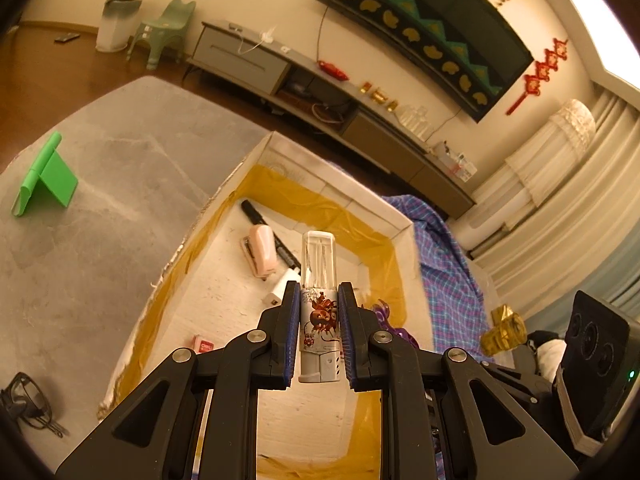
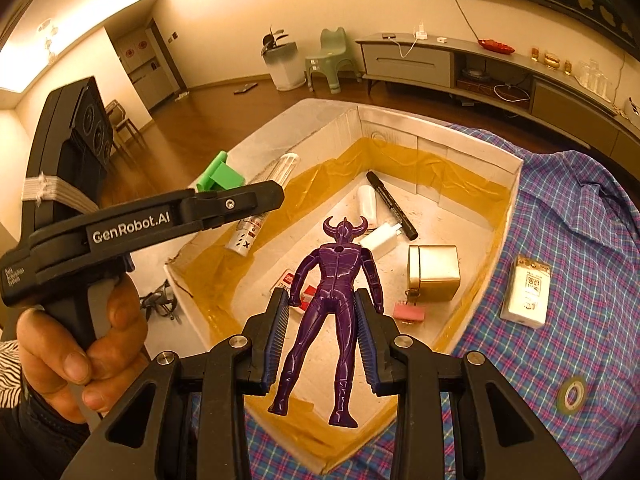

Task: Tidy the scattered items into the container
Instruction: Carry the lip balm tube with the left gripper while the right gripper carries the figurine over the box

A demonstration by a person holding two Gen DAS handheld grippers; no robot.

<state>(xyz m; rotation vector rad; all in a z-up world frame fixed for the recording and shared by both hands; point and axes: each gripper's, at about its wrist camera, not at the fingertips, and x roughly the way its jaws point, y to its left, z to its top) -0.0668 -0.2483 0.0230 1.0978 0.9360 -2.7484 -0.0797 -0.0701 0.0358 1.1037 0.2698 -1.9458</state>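
Observation:
The container is a white cardboard box (image 1: 338, 196) with yellow tape inside, also in the right wrist view (image 2: 440, 128). My left gripper (image 1: 319, 300) is shut on a clear-topped tube with a printed label (image 1: 318, 280), held above the box; it also shows in the right wrist view (image 2: 256, 208). My right gripper (image 2: 322, 304) is shut on a purple horned toy figure (image 2: 334, 280) at its waist, above the box's near part. Inside the box lie a black marker (image 2: 392, 204), a white charger (image 2: 382, 238), a pink stapler (image 1: 262, 252), a gold box (image 2: 432, 272) and small red and pink items.
A white pack (image 2: 526, 292) and a tape roll (image 2: 572, 394) lie on the plaid cloth (image 2: 580, 220) right of the box. A green stand (image 1: 44, 176) and glasses (image 1: 26, 400) sit on the grey tabletop (image 1: 100, 240) left of it.

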